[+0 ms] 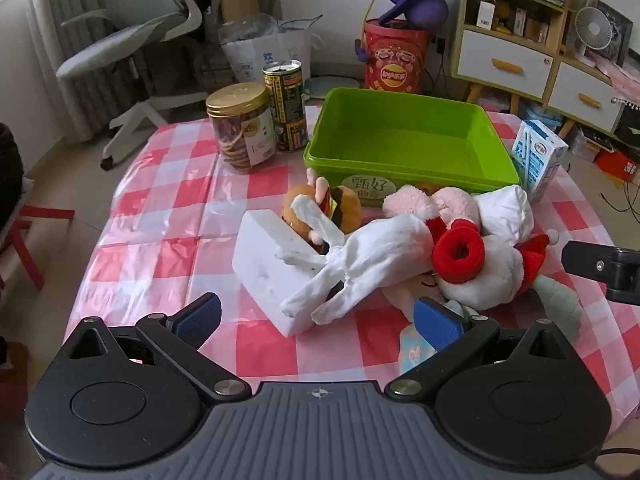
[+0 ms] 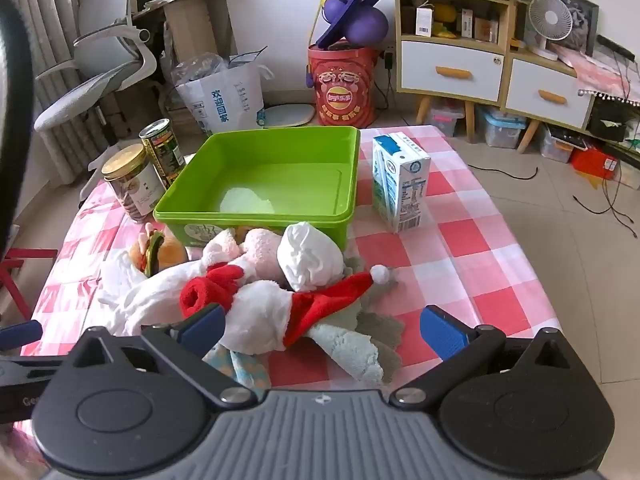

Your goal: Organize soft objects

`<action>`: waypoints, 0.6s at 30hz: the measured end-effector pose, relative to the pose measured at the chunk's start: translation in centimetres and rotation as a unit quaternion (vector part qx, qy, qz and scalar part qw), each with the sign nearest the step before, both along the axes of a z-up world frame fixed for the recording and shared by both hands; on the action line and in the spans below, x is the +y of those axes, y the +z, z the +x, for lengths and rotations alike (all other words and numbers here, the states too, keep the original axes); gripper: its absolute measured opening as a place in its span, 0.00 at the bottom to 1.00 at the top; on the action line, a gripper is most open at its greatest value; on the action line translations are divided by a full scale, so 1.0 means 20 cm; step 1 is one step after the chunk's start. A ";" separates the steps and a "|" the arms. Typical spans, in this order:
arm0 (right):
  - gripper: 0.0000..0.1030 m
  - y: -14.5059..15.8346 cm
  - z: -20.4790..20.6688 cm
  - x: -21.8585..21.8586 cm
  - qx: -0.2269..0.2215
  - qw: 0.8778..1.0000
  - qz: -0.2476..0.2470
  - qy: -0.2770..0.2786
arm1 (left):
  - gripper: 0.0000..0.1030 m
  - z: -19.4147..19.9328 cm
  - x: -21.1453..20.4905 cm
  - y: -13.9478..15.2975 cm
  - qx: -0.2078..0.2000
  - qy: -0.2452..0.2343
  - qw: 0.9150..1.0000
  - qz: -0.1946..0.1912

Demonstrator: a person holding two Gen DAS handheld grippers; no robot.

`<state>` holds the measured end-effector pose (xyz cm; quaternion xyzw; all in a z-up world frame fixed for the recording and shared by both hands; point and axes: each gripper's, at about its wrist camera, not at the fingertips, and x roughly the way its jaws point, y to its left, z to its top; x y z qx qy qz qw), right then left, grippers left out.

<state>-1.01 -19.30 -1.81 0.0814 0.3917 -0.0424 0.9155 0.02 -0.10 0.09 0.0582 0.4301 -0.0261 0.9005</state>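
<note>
A heap of soft toys lies in front of an empty green bin [image 1: 404, 140] [image 2: 276, 172]: a white glove [image 1: 360, 264], a burger plush [image 1: 340, 204] [image 2: 154, 250], a pink plush [image 1: 432, 200] [image 2: 260, 248], a white plush with red scarf [image 1: 480, 268] [image 2: 256, 316], a crumpled white cloth [image 2: 308, 260] and a pale green plush [image 2: 352, 344]. A white block [image 1: 272, 268] rests under the glove. My left gripper [image 1: 320, 316] is open, low before the glove and block. My right gripper [image 2: 324, 330] is open, its fingers straddling the white and green plush without pressing.
On the pink checked tablecloth [image 1: 160, 208] stand a cookie jar [image 1: 240, 128] [image 2: 132, 184], a tin can [image 1: 286, 104] [image 2: 162, 148] and a milk carton [image 1: 538, 156] [image 2: 400, 180]. An office chair [image 1: 132, 40], a red bucket [image 2: 344, 84] and a cabinet [image 2: 452, 56] stand beyond the table.
</note>
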 end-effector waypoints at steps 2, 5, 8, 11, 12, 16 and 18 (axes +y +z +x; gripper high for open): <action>0.78 0.00 0.00 0.00 0.001 1.000 0.001 -0.001 | 0.95 0.00 0.00 0.00 -0.006 0.003 1.000 0.002; 0.78 0.00 0.00 0.01 0.003 1.000 0.000 -0.002 | 0.95 0.01 0.00 0.01 -0.010 0.010 1.000 0.001; 0.78 0.01 0.00 0.02 0.002 1.000 0.005 0.001 | 0.95 0.00 0.00 0.01 -0.014 0.015 1.000 -0.002; 0.78 0.01 0.01 0.03 0.002 1.000 0.006 0.000 | 0.95 -0.02 -0.01 0.02 -0.020 0.019 1.000 -0.002; 0.78 0.01 0.02 0.04 0.002 1.000 0.006 0.000 | 0.95 -0.03 -0.01 0.02 -0.022 0.021 1.000 -0.002; 0.78 0.01 0.01 0.03 0.002 1.000 0.003 0.005 | 0.95 0.00 0.02 0.01 -0.004 0.002 1.000 -0.003; 0.78 0.01 0.00 0.03 0.002 1.000 0.005 0.006 | 0.95 0.00 0.03 0.02 -0.005 0.003 1.000 -0.005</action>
